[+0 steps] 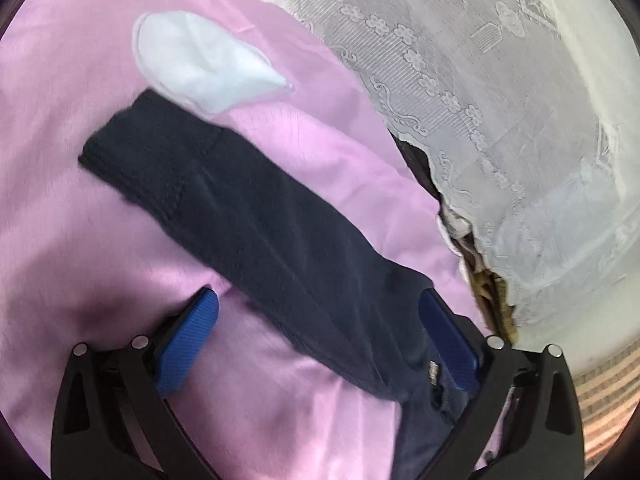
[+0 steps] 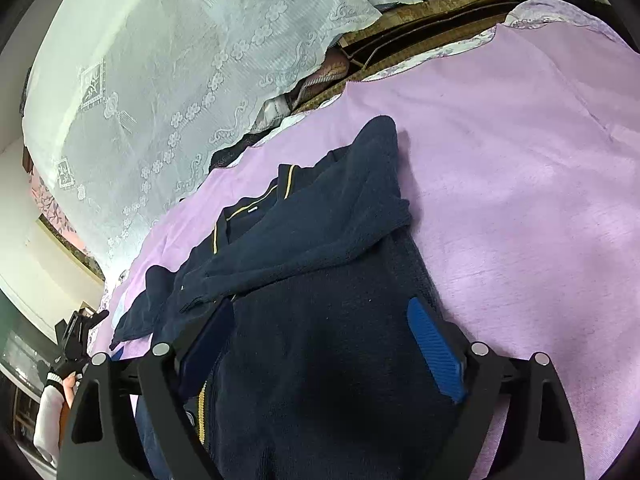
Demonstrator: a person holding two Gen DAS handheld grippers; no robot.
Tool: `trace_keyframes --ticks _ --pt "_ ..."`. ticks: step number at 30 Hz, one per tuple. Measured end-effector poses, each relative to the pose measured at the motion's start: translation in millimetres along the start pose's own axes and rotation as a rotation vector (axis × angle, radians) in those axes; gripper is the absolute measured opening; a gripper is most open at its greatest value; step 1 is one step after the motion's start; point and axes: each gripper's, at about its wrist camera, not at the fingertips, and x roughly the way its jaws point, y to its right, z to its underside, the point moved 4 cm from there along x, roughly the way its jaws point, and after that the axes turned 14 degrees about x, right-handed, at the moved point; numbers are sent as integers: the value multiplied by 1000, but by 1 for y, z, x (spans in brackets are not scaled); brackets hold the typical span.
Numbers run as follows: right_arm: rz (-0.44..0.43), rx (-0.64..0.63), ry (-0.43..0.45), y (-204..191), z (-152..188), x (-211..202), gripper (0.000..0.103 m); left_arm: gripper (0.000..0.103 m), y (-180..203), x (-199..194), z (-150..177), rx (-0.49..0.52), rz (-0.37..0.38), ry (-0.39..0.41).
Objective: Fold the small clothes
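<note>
Mid-fold: navy cardigan (image 2: 320,340) flat on pink blanket (image 2: 520,200), one sleeve (image 2: 320,224) crossed over; right gripper (image 2: 324,344) wide, empty; left gripper (image 1: 320,344) wide astride other sleeve (image 1: 240,208); next, pinch and fold inward.

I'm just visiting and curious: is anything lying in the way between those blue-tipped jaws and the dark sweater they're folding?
Nothing visible is. The navy sweater lies directly under the open right gripper, one sleeve running between the left gripper's open jaws. The white cloth sits beyond the cuff.
</note>
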Motion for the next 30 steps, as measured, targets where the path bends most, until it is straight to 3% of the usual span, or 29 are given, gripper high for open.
trace_keyframes --ticks 3,7,9,10,12,15,16,17,18,21,30 --pt "10 -16 -5 -2 1 3 92 98 7 10 -3 50 -56 5" --pt "15 -23 -8 -2 1 4 94 97 3 9 -11 -2 -19 32" --pt "13 -22 -9 -2 1 5 94 86 -4 6 -12 -28 -24 51" --pt "13 -23 -10 -2 1 6 95 74 -8 5 -12 -49 -27 55" --pt "14 -26 -12 -2 1 6 95 61 -17 4 -11 -90 -20 53" --pt "12 -26 -13 -2 0 7 95 37 -31 1 -9 -157 18 52" --pt "11 -24 -12 -2 1 7 96 23 -35 3 -8 -181 38 50" --pt "10 -23 -12 -2 1 7 96 16 -37 5 -8 -197 60 46" --pt "8 -22 -13 -2 0 7 96 15 -39 6 -7 -221 94 45" --pt "5 -21 -13 -2 0 8 96 11 -33 0 -7 -185 88 57" --pt "-14 -2 -6 0 -2 6 95 10 27 -21 -11 129 -58 119"
